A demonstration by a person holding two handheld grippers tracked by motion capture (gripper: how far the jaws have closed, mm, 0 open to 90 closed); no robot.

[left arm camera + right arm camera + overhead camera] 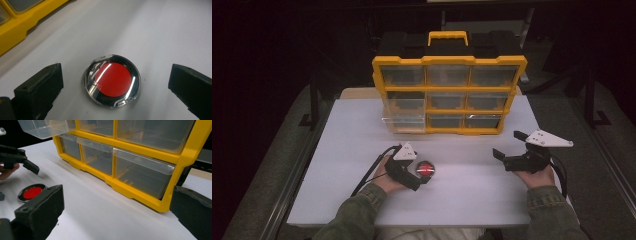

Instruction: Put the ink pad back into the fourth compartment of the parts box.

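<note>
White surface [362, 130], dark room beyond, yellow drawer organizer [450, 95] at the far edge. Round red-centred compact [112, 81] lying flat between the spread fingers of the left gripper [421, 176], untouched. Right gripper [508, 148] well apart, fingers spread, empty. No long axis; probably left's to take.

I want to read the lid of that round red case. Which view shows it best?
The left gripper view: the round red case lies flat, close up, between the open left tool's jaws. The high view shows it small beside that tool; the right gripper view shows it low at the left edge.
</note>
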